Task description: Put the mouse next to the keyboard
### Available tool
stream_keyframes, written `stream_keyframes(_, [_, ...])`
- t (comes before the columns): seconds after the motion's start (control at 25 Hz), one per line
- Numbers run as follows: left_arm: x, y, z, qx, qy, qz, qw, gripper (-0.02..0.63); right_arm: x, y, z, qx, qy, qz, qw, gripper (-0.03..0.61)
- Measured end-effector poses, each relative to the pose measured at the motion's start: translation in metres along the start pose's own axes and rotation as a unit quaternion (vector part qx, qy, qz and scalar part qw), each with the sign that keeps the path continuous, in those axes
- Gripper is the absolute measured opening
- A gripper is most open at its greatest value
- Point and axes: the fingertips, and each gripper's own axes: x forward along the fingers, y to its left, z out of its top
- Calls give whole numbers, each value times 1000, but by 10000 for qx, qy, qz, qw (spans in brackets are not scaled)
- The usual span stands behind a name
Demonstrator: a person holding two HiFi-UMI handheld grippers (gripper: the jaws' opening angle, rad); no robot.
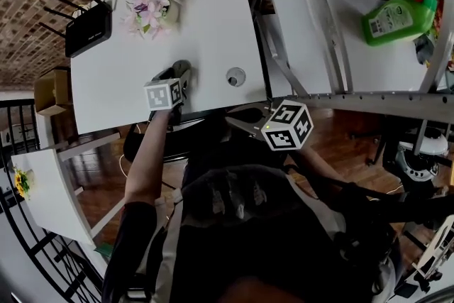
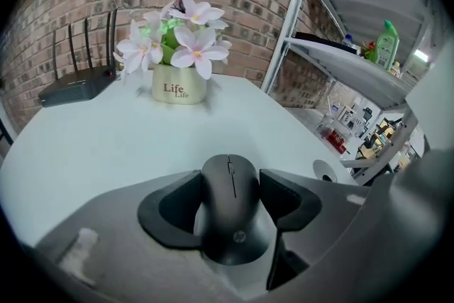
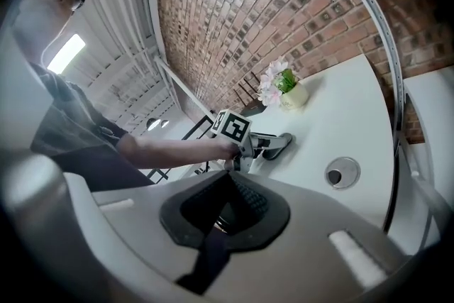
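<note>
A black mouse (image 2: 230, 206) sits between the jaws of my left gripper (image 2: 230, 184), which is shut on its sides just above the white desk (image 2: 106, 145). In the head view this gripper (image 1: 179, 74) is near the desk's front edge, left of the middle. From the right gripper view the mouse (image 3: 285, 141) pokes out ahead of the left marker cube. My right gripper (image 3: 227, 177) is shut, held off the desk's front edge (image 1: 237, 120). Something dark and textured shows through its hollow; I cannot tell what it is. No keyboard is clearly visible.
A flower pot (image 1: 150, 9) and a black router (image 1: 86, 30) stand at the desk's far left. A round cable hole (image 1: 235, 76) lies right of the left gripper. A metal shelf frame (image 1: 312, 10) borders the desk's right, with a green bottle (image 1: 397, 18) beyond.
</note>
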Motion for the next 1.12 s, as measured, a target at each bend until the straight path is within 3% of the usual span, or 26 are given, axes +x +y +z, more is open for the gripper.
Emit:
stream_keyframes(0.44, [13, -49, 4, 358, 102, -354, 9987, 265, 1, 6, 8, -329, 118, 40, 9994, 6])
stream_keyframes(0.76, [20, -76, 4, 558, 181, -615, 9964, 266, 0, 5, 9, -294, 144, -11, 9995, 6])
stream_keyframes(1.12, [26, -85, -2, 497, 189, -615, 9967, 265, -4, 8, 5, -251, 133, 125, 9995, 6])
